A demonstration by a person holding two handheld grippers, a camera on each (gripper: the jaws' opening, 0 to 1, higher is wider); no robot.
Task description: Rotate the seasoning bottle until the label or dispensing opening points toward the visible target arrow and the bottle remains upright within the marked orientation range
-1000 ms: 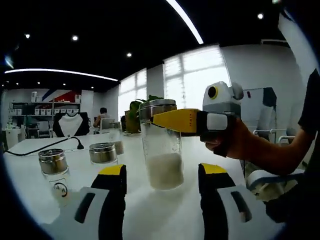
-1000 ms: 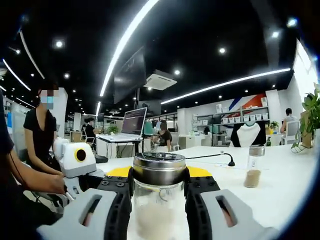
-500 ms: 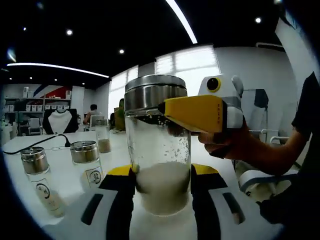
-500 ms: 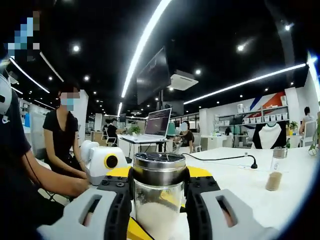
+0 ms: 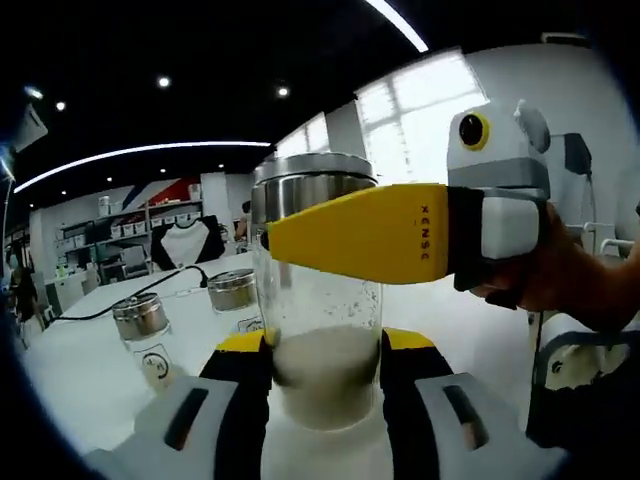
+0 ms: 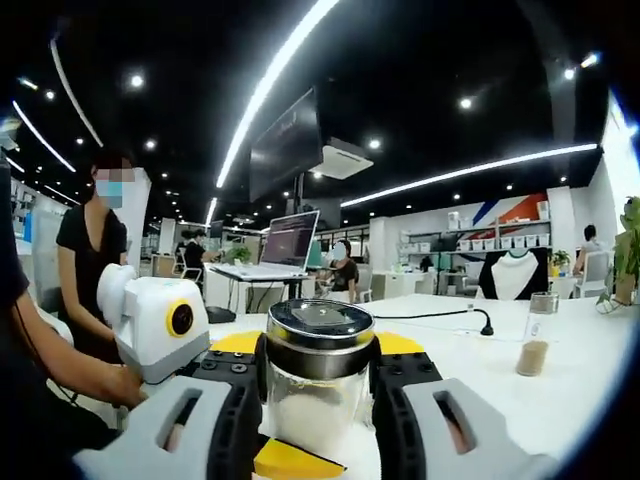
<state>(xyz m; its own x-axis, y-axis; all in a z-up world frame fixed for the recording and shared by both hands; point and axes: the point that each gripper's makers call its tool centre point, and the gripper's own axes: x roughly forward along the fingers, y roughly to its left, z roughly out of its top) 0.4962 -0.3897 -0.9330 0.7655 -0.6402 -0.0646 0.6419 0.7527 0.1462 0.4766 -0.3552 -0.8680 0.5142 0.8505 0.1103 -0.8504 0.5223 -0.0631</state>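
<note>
— What is in the seasoning bottle [image 5: 322,300]?

— White granules fill its lower part; glass body upright, steel cap on top; it stands on the white table [image 5: 80,370] between both pairs of jaws.

— And the grip?

— The right gripper [image 6: 318,400] clamps it just under the cap; the left gripper [image 5: 325,385] presses its lower body; two capped jars [image 5: 145,335] stand beside it; a far bottle [image 6: 538,345] holds brown powder.

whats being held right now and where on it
The seasoning bottle: right tongs grip just under its metal lid, left tongs hold its lower glass body.
</note>
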